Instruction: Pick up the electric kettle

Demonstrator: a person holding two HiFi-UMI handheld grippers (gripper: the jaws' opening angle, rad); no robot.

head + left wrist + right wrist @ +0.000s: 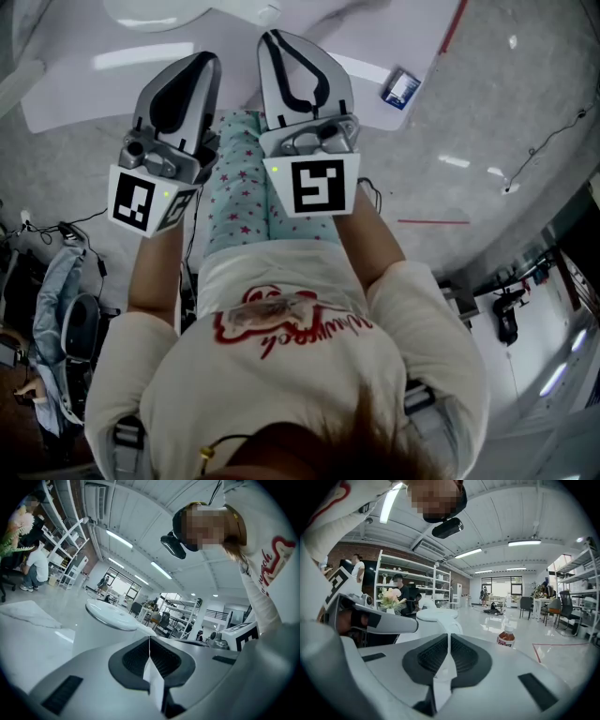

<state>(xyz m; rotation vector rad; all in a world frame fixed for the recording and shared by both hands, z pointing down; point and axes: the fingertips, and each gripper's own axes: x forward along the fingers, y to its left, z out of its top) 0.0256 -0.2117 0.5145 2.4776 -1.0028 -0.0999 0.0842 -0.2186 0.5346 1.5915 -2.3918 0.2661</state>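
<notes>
The white electric kettle (108,617) with its round flat lid stands just ahead of my left gripper (150,641); only its rim (159,11) shows at the top edge of the head view. From the right gripper view the kettle (437,619) and its curved handle lie straight ahead and slightly left. My left gripper (199,64) and right gripper (281,39) are held side by side in front of the person, short of the kettle and apart from it. Both pairs of jaws are pressed together with nothing between them.
A small bottle (506,637) with a dark label stands to the right, also seen as a small bottle (401,87) near the white table's edge (375,47). Red tape lines (433,222) mark the surface. Flowers (389,597), shelving and seated people fill the background.
</notes>
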